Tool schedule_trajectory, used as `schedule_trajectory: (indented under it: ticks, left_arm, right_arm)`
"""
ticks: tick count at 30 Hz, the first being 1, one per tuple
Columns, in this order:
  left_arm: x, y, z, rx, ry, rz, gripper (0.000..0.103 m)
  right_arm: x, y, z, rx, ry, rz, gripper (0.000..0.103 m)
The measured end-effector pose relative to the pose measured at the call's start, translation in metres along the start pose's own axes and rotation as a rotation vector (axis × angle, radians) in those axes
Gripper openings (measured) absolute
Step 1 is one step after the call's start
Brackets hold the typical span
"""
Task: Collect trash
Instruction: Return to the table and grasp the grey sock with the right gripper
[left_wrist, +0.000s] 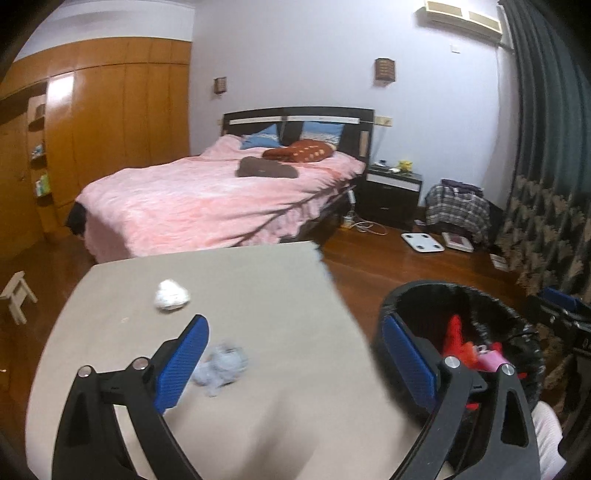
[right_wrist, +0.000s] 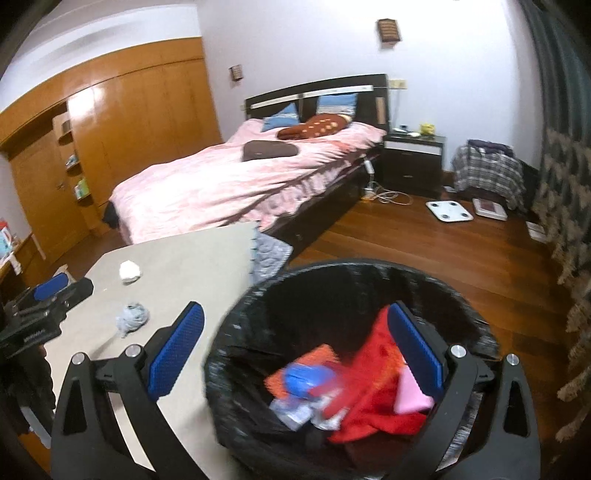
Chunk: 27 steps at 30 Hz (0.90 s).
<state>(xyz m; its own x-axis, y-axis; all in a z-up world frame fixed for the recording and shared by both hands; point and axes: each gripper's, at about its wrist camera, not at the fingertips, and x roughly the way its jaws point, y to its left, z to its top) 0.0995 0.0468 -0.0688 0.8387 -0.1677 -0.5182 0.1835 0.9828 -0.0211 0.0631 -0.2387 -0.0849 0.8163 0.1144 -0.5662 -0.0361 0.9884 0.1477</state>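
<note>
Nearest the right wrist camera, the right gripper (right_wrist: 295, 354) hangs over the mouth of the black-lined trash bin (right_wrist: 258, 295), its blue-padded jaws spread wide with nothing pinched between them; below lie red cloth or wrapping (right_wrist: 373, 391), a pink piece, an orange scrap and a blue-and-clear crumpled wrapper (right_wrist: 306, 387), so part of the collecting looks done. The left gripper (left_wrist: 295, 365) is likewise wide apart and empty, poised above the near part of the grey table (left_wrist: 258, 280), with the bin just beside its right jaw. Two pieces remain on the table: a crumpled pale blue-grey wad (left_wrist: 223, 365) lying close to the left jaw, and farther back a white crumpled ball (left_wrist: 171, 295), well apart from it. By this showing, the job is partway through, with those two still to go into the bin. Beyond the table stand the pink-covered bed (left_wrist: 207, 199), a dark nightstand, a white bathroom scale (left_wrist: 421, 242) on the wooden floor, and wooden wardrobes. Faint lettering shows on the left gripper's body in the right view, but it is too blurred to read; no other writing is legible.
</note>
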Motion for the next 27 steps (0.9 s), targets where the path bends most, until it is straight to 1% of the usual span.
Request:
schedule_trajectory:
  ticks: [6, 9, 17, 22, 27]
  left_arm:
    - [-0.004, 0.054, -0.013, -0.060, 0.012, 0.084, 0.093]
    - [-0.005, 0.081, -0.017, -0.083, 0.012, 0.125, 0.093]
    - [-0.006, 0.152, -0.041, -0.146, 0.042, 0.255, 0.093]
    - [-0.001, 0.181, -0.050, -0.175, 0.057, 0.304, 0.093]
    - [0.006, 0.196, -0.054, -0.191, 0.067, 0.321, 0.093]
  right_arm:
    - [0.031, 0.051, 0.008, -0.037, 0.024, 0.076, 0.097]
    - [0.055, 0.087, 0.010, -0.067, 0.048, 0.126, 0.097]
    - [0.100, 0.163, 0.003, -0.148, 0.104, 0.213, 0.097]
    - [0.132, 0.206, -0.009, -0.199, 0.161, 0.251, 0.097]
    - [0.162, 0.229, -0.022, -0.226, 0.225, 0.248, 0.097]
